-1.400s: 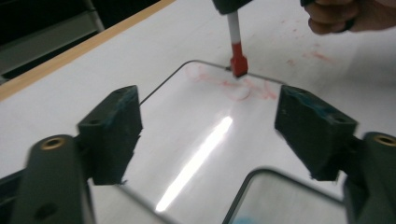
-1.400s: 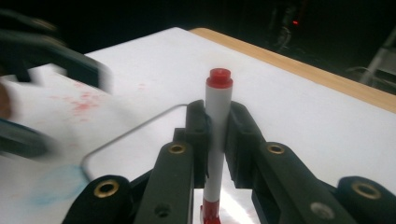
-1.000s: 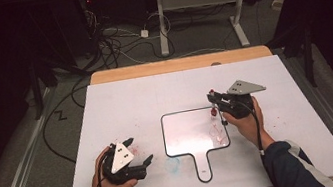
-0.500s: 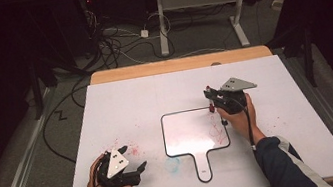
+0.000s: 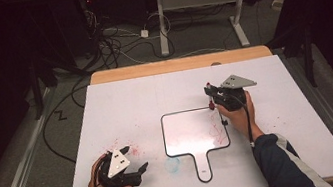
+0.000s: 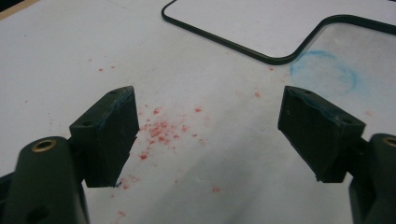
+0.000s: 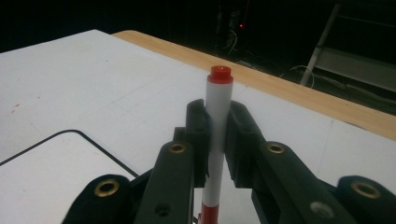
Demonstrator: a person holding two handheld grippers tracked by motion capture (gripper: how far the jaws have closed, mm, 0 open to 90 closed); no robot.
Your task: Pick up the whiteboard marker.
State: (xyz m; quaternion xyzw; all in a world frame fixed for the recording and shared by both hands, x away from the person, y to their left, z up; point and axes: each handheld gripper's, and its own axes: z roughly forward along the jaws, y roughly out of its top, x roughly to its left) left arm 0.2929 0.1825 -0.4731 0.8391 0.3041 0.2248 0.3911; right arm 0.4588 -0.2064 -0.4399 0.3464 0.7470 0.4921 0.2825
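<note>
Marker (image 7: 218, 116) stands upright, pinched in right claw (image 7: 217, 135); left claw (image 6: 208, 135) gapes empty.

Dark room, cables (image 5: 111, 46) strewn over grey floor (image 5: 24, 166).

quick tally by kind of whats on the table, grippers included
Grippers: 2, the left gripper with jaws open and the right gripper shut on the marker
Markers: 1, the red-capped marker
Whiteboards: 1, the small handled whiteboard with red scribbles
Total: 4
</note>
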